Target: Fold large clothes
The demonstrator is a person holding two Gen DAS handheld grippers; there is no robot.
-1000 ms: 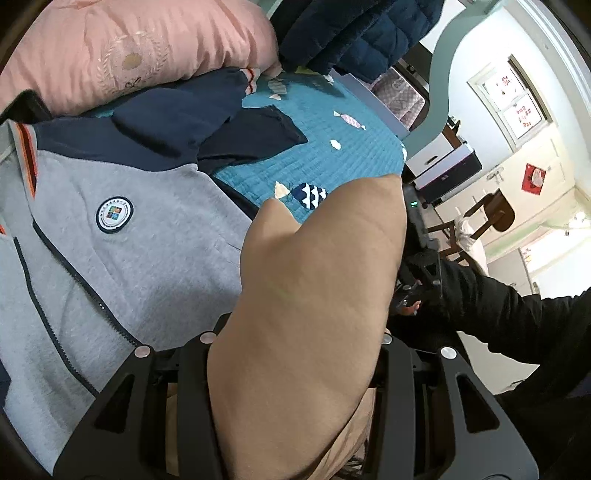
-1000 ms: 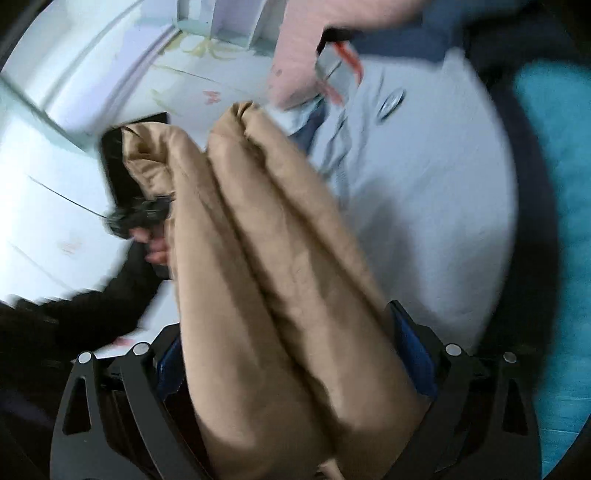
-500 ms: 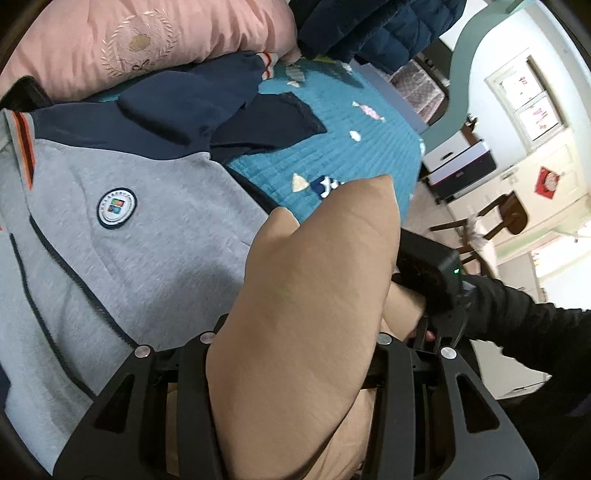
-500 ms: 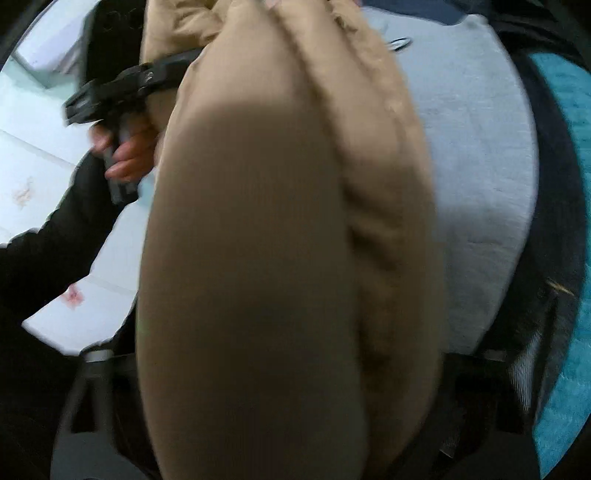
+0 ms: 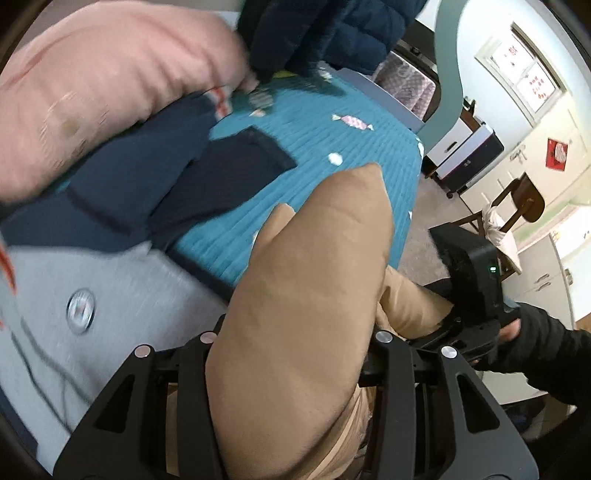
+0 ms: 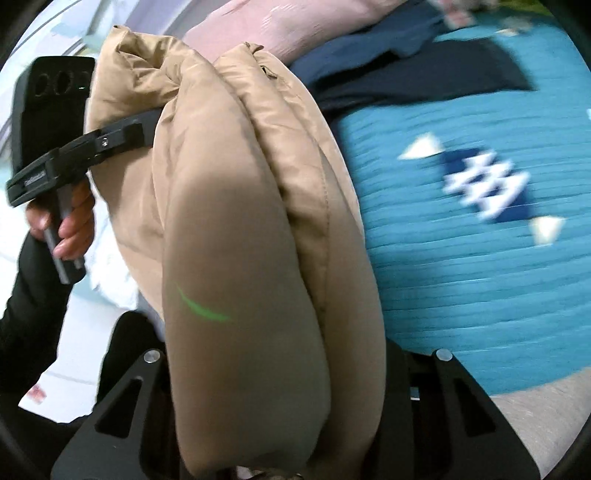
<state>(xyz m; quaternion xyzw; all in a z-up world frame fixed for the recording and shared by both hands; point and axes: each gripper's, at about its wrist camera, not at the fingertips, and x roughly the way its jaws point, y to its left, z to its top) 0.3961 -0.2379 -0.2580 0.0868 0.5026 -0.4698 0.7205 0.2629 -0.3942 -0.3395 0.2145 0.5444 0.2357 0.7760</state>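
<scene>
A tan padded jacket (image 5: pixel 306 295) fills the middle of both views and shows in the right wrist view (image 6: pixel 251 236) as thick folded layers. My left gripper (image 5: pixel 291 369) is shut on a bulky fold of it, held above the bed. My right gripper (image 6: pixel 273 376) is shut on another thick fold of the same jacket. The fingertips of both are hidden in the fabric. The right gripper's body (image 5: pixel 472 288) shows beside the jacket in the left wrist view; the left gripper's body (image 6: pixel 51 122) shows in the right wrist view.
Below lies a teal quilted bedspread (image 5: pixel 317 155) with a grey and navy zip jacket (image 5: pixel 110 280) on it. A pink garment (image 5: pixel 92 92) and a dark blue puffer (image 5: pixel 332 33) are piled at the far end. A chair (image 5: pixel 517 206) stands past the bed's edge.
Both grippers have carried the tan jacket sideways across the bed, away from the grey jacket and over the teal bedspread. Both grips stay shut.
</scene>
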